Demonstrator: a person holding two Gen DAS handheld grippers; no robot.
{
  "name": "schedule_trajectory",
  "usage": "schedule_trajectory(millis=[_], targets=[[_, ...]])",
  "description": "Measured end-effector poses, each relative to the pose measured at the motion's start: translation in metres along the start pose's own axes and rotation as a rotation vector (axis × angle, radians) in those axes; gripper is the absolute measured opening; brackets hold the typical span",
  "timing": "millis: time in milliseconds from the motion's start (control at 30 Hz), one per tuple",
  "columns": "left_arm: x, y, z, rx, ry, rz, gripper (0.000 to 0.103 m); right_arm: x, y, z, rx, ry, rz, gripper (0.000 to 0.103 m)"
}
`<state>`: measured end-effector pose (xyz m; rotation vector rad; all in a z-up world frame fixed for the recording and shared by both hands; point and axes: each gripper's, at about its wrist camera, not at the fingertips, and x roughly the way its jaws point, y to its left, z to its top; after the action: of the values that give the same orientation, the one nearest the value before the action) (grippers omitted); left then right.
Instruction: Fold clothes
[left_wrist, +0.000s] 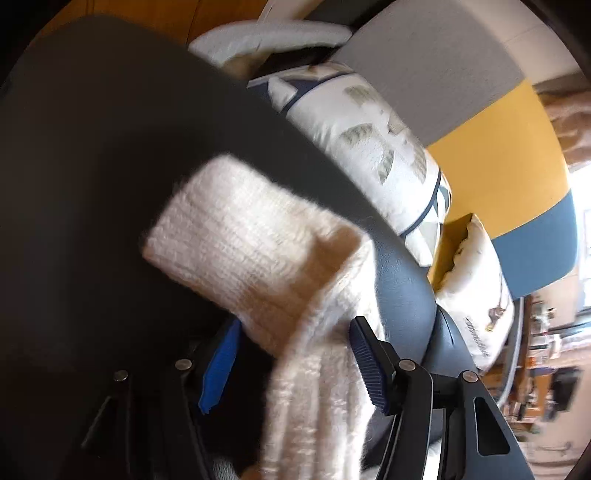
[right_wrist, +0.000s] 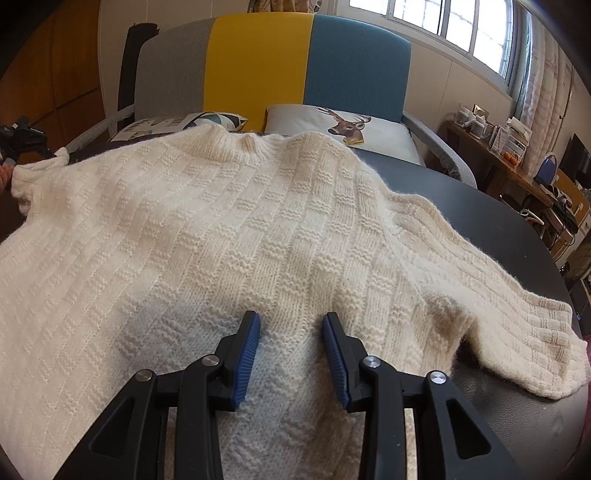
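A cream knitted sweater (right_wrist: 229, 229) lies spread flat on a dark round table (right_wrist: 491, 221), collar at the far side, one sleeve (right_wrist: 517, 325) reaching to the right edge. My right gripper (right_wrist: 291, 354) rests low on the sweater's near part. Its jaws stand apart, knit showing between the blue pads (right_wrist: 245, 362). In the left wrist view the other sleeve (left_wrist: 258, 251) is folded over on the dark table top (left_wrist: 92, 166), and its cuff end points away. My left gripper (left_wrist: 291, 365) is open around this sleeve, and the left pad (left_wrist: 218, 365) stands clear of the knit.
Behind the table stands a sofa with grey, yellow and blue back panels (right_wrist: 258, 66) and two cushions, one with a deer print (right_wrist: 347, 125). A cluttered desk (right_wrist: 509, 155) runs along the right wall under windows. The table's rim (left_wrist: 406, 280) lies just right of the left gripper.
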<state>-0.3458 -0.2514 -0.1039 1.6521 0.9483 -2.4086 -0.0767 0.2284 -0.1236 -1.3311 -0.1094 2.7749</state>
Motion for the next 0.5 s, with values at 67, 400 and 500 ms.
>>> schedule_trajectory(millis=[67, 400, 500], targets=[[-0.01, -0.013, 0.0, 0.031, -0.011, -0.096, 0.012, 0.0, 0.0, 0.0, -0.003, 0.001, -0.002, 0.036], [-0.131, 0.036, -0.01, 0.033, -0.313, -0.466, 0.012, 0.0, 0.001, 0.0, -0.009, 0.002, -0.008, 0.036], [-0.135, 0.085, -0.029, -0.011, -0.354, -0.355, 0.012, 0.0, 0.001, 0.001, -0.009, 0.002, -0.007, 0.036]])
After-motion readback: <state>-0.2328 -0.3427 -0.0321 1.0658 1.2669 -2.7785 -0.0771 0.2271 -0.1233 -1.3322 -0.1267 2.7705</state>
